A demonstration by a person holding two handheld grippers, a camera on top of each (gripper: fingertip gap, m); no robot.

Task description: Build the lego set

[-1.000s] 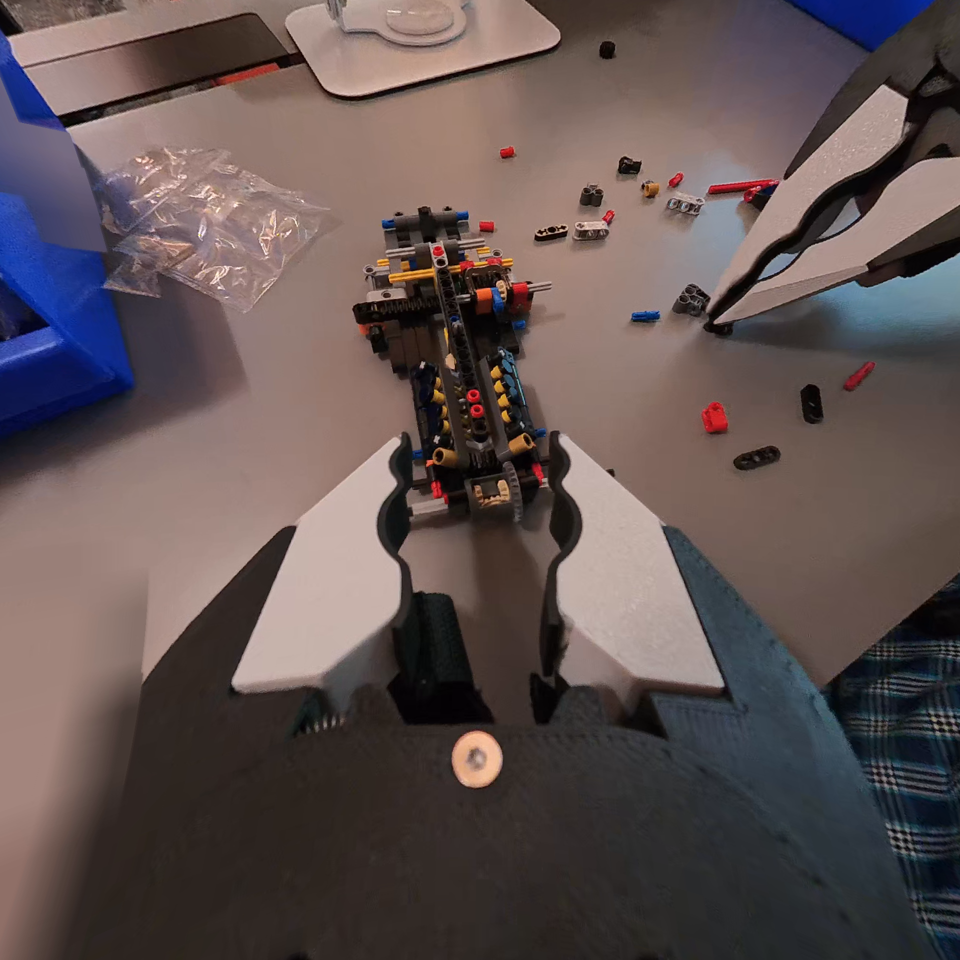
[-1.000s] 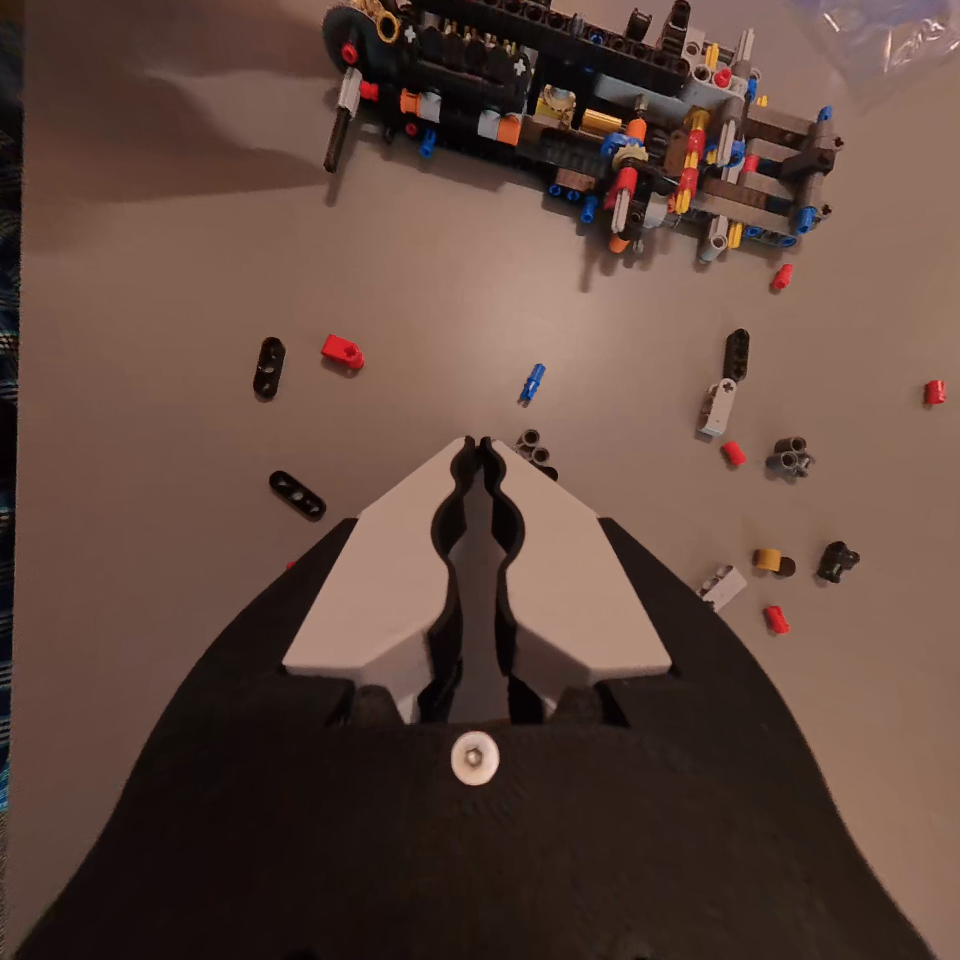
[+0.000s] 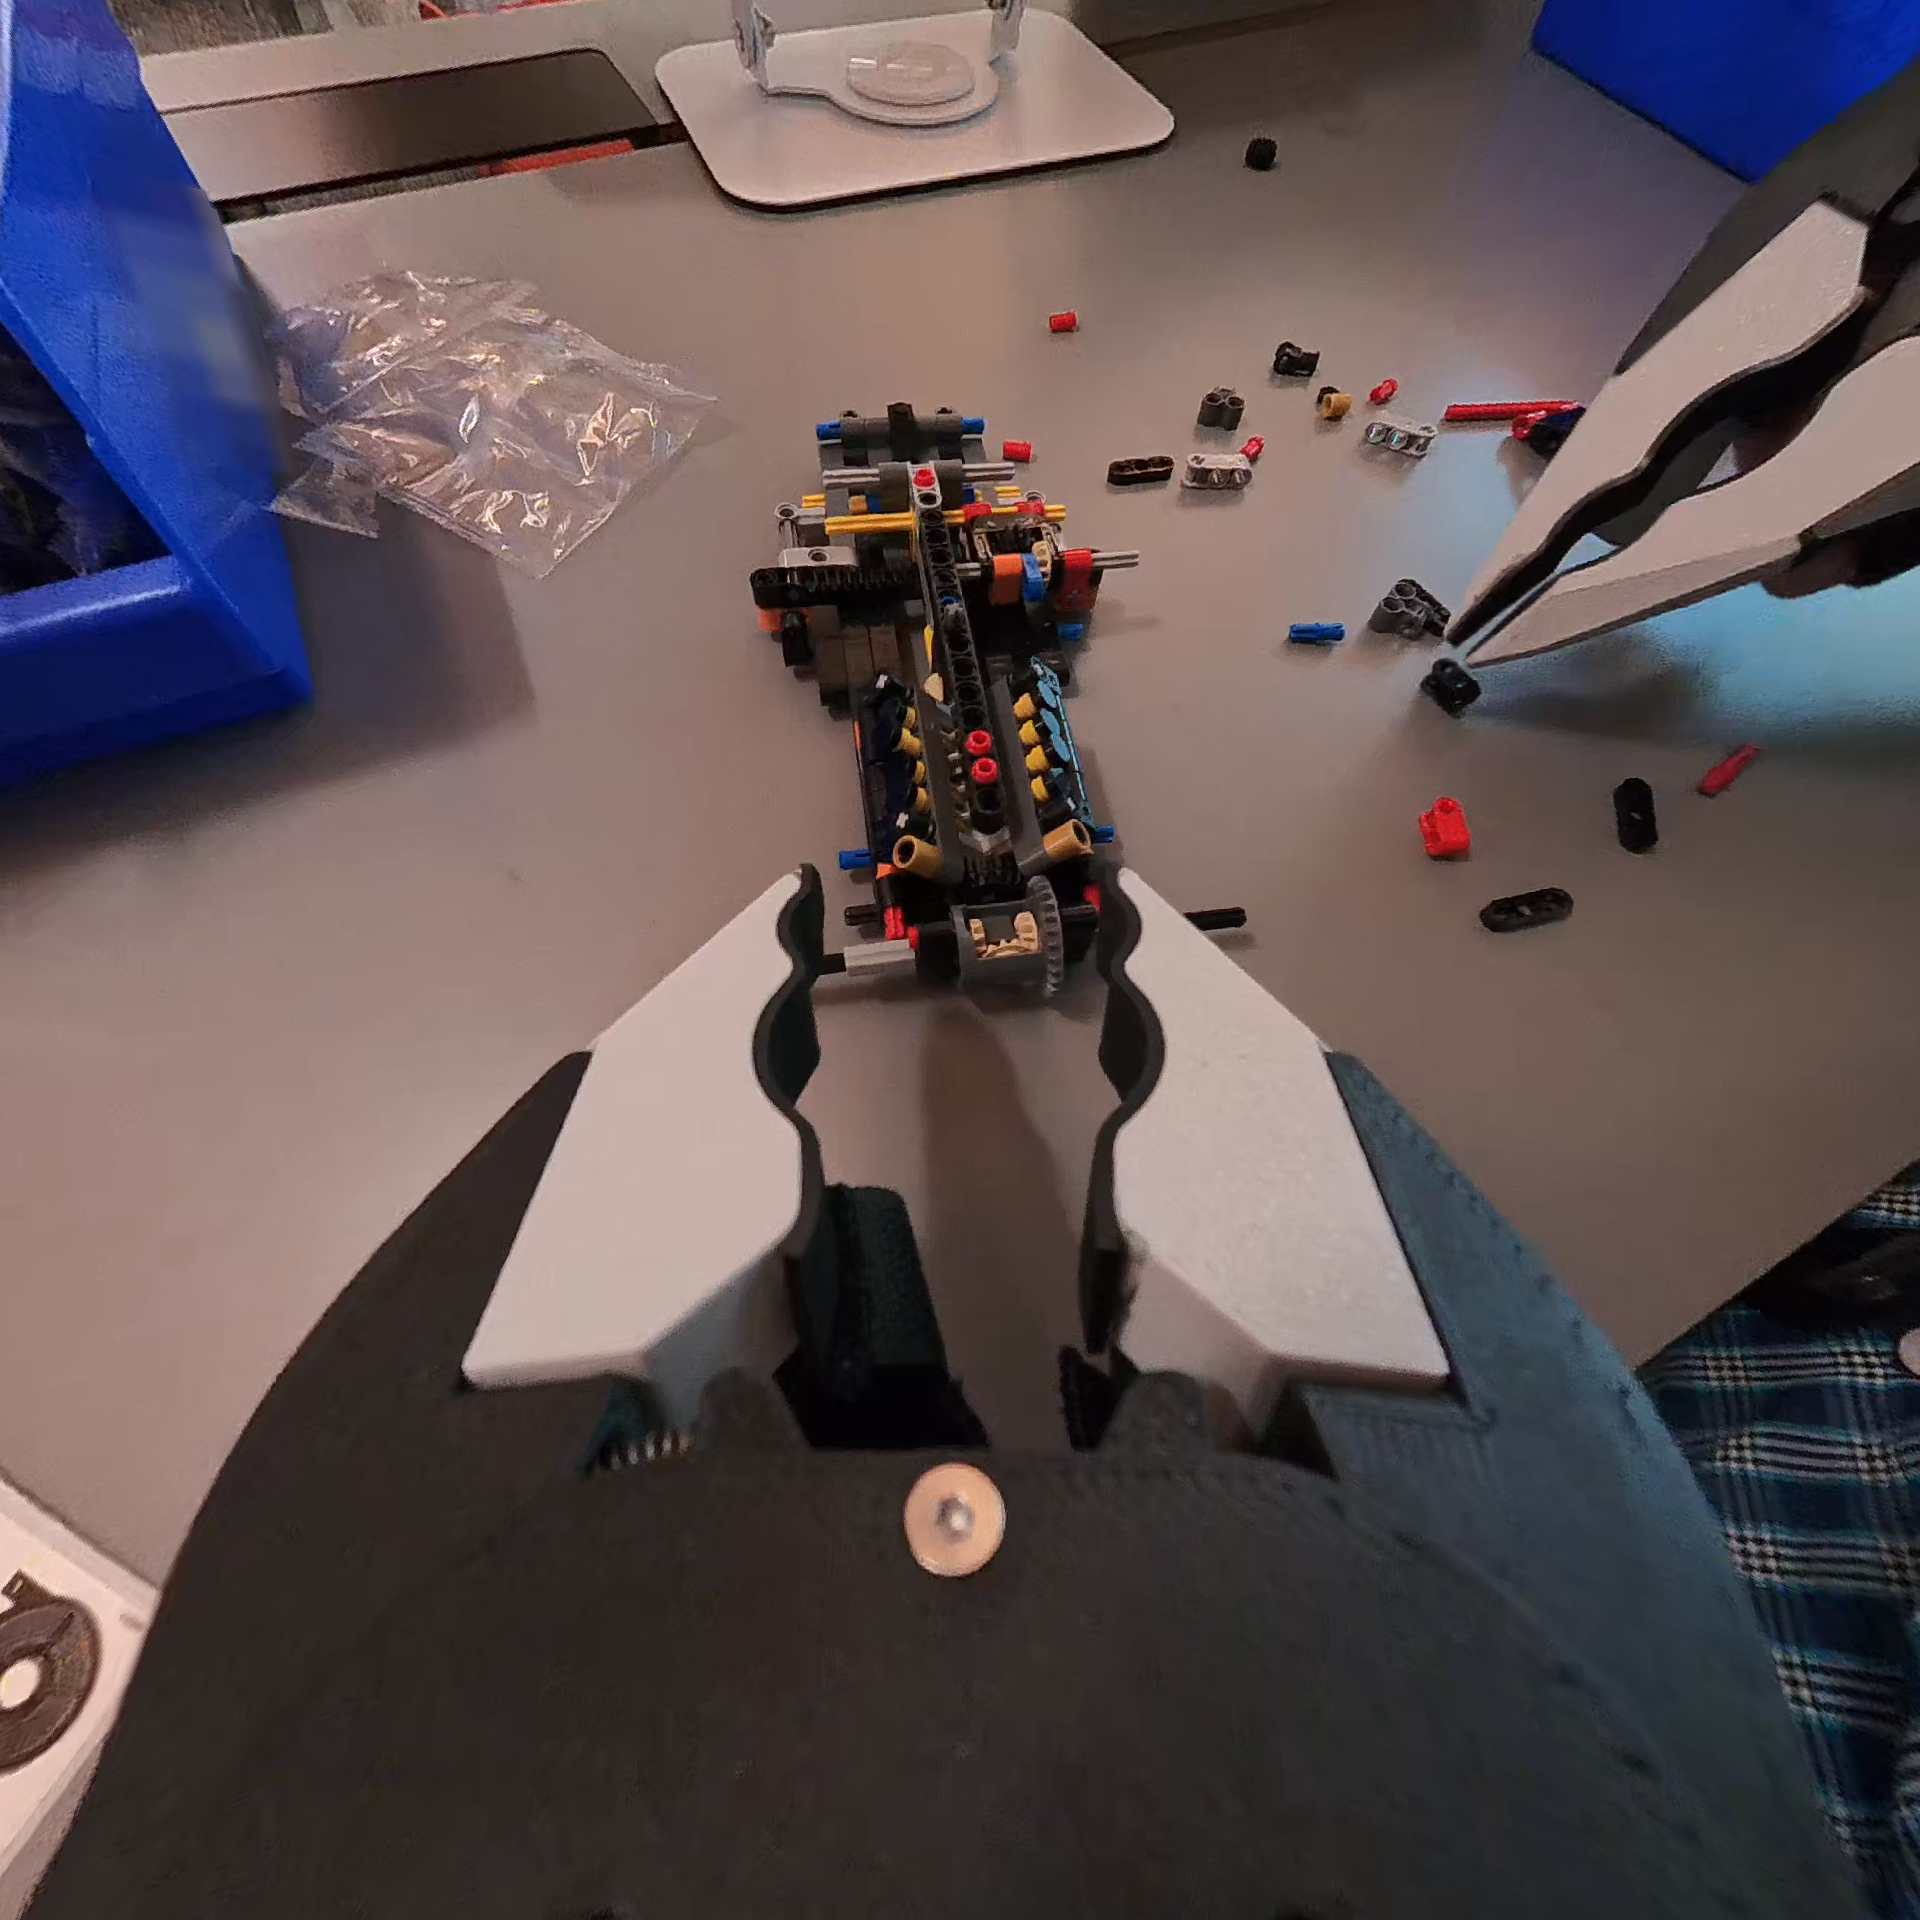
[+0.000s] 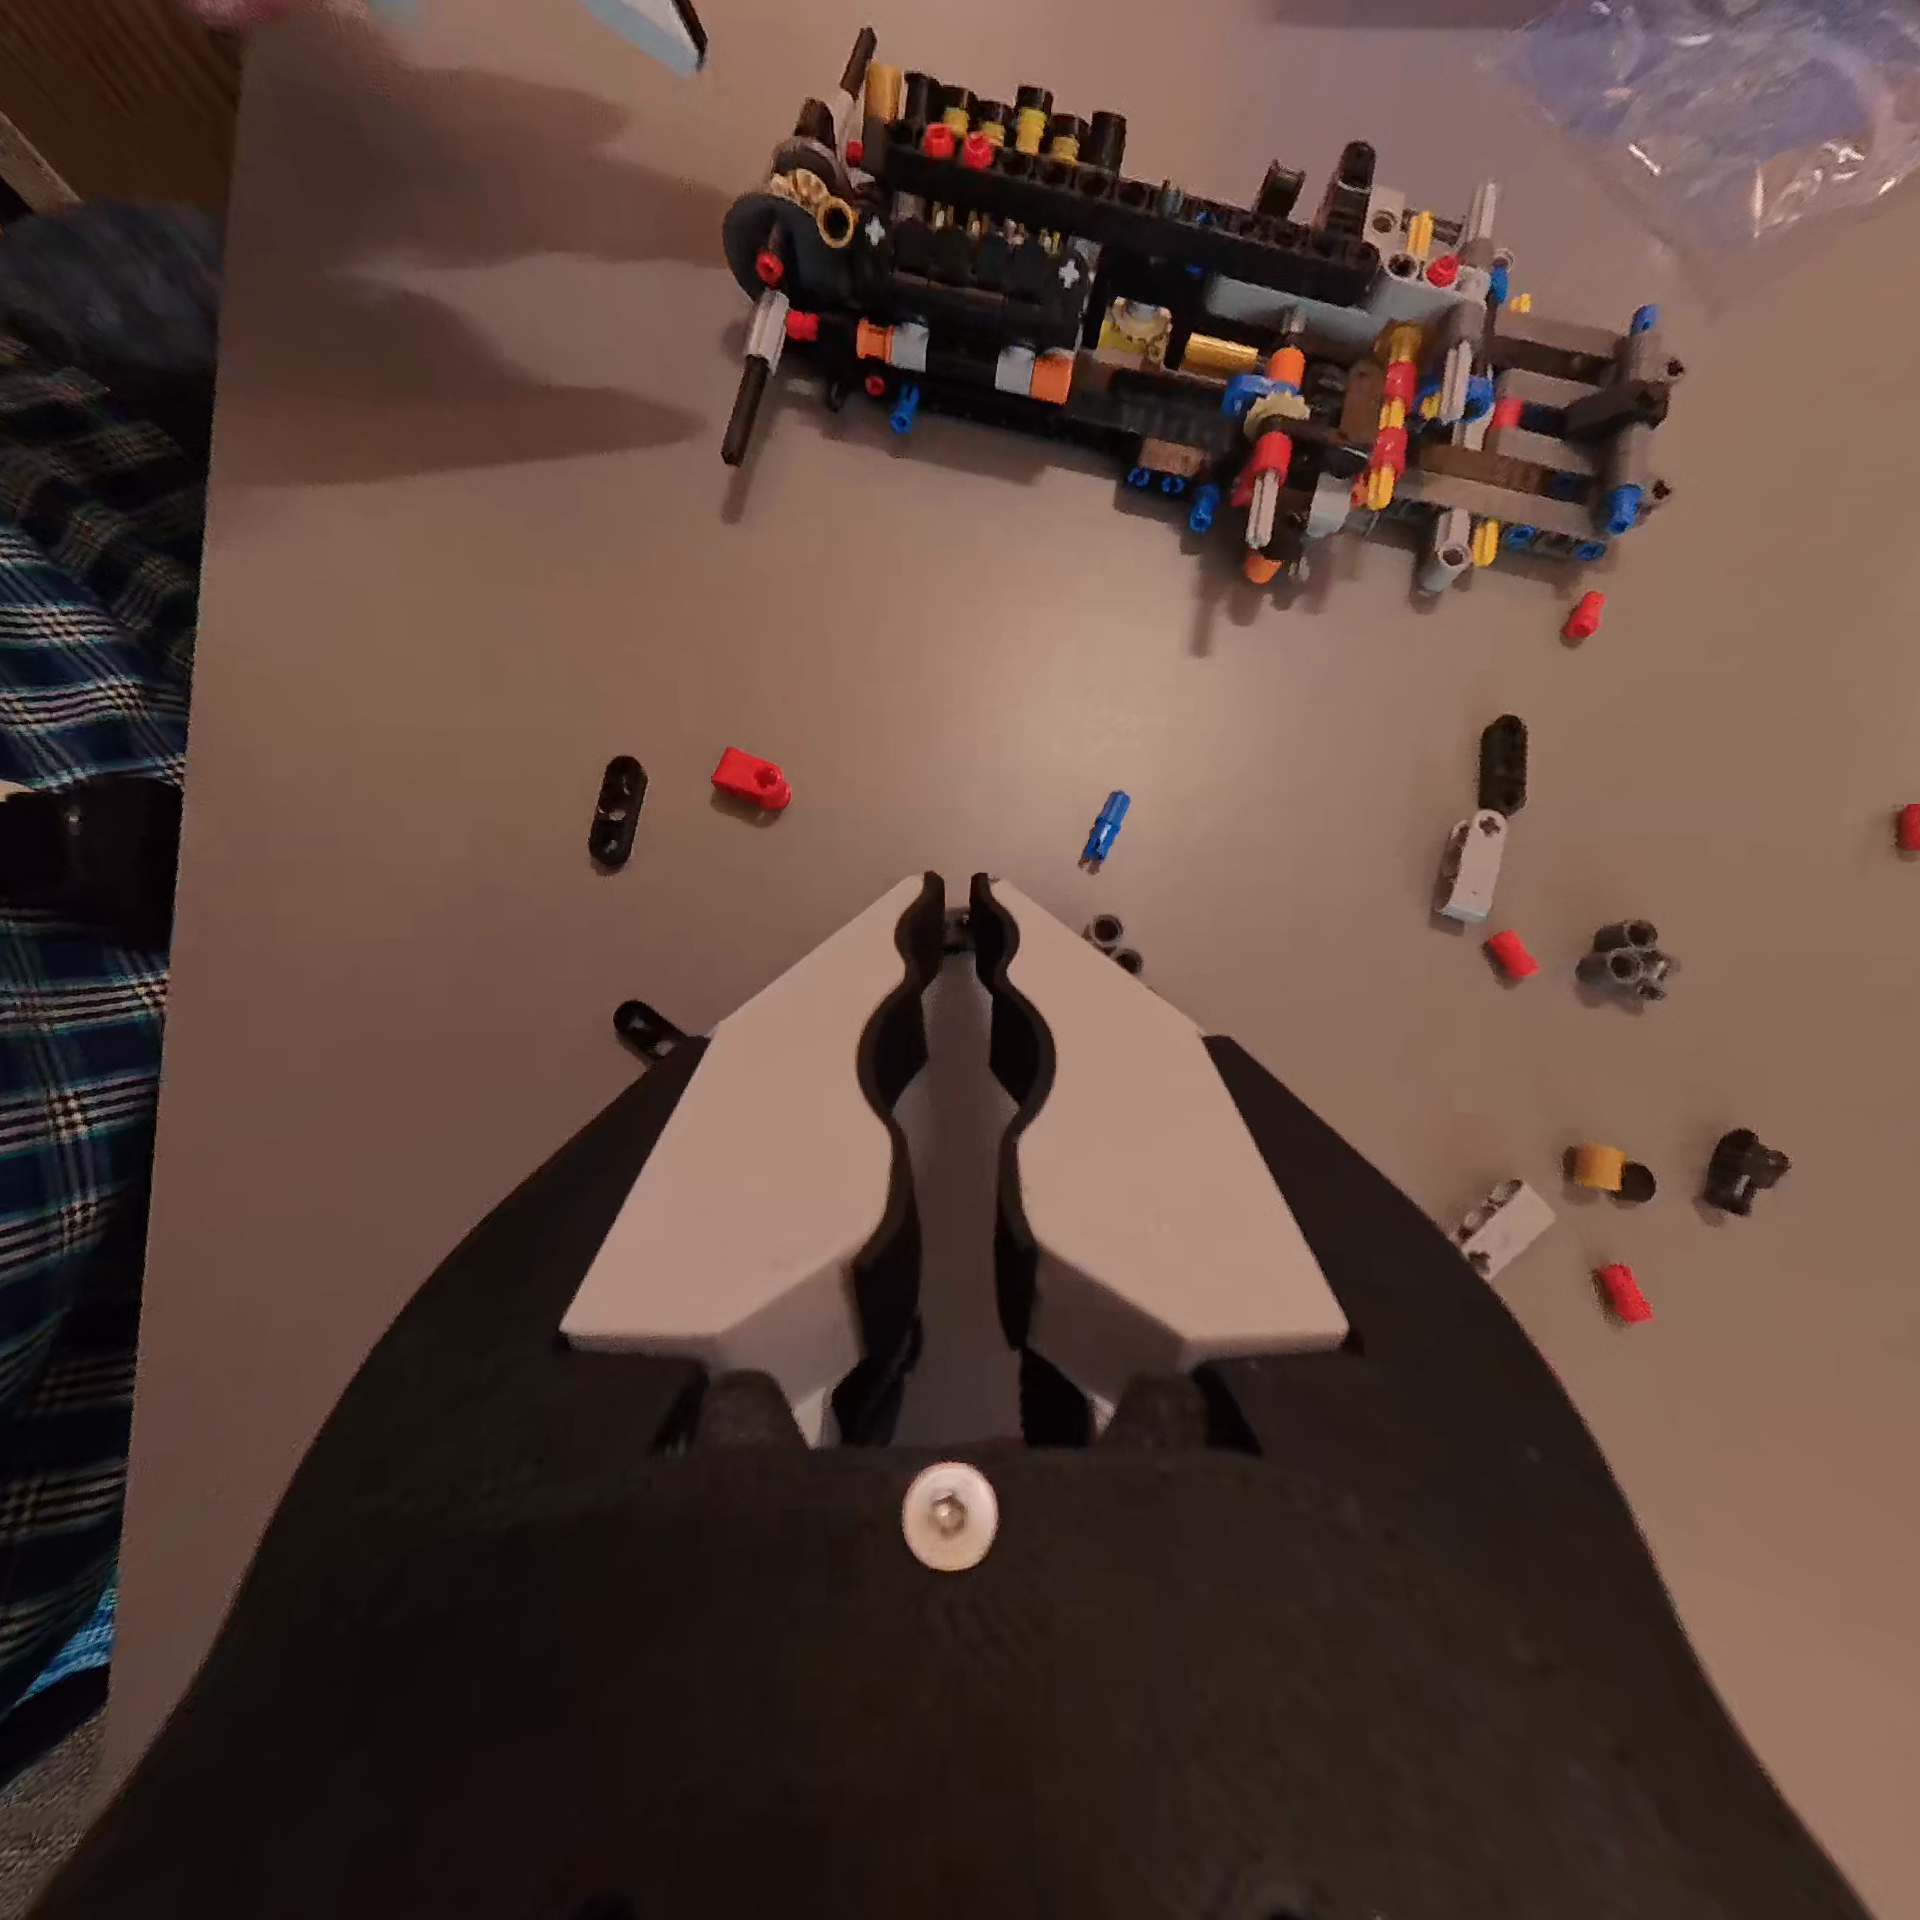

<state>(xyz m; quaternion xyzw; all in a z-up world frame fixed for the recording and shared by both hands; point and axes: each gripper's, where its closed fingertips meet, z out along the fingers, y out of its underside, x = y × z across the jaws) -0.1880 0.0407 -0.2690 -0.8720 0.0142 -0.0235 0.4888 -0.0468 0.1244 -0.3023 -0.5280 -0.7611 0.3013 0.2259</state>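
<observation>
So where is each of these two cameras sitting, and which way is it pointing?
Left wrist view: rides on the left gripper, looking along its open fingers down the Lego chassis; the right gripper shows at right.
Right wrist view: rides on the right gripper, looking down at the table; its fingers pinch a small black piece, and a plaid sleeve shows at left.
Shared: the chassis, blue pin and red connector.

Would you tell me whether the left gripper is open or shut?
Open: the left gripper shows a wide gap between its grey fingers.
</observation>
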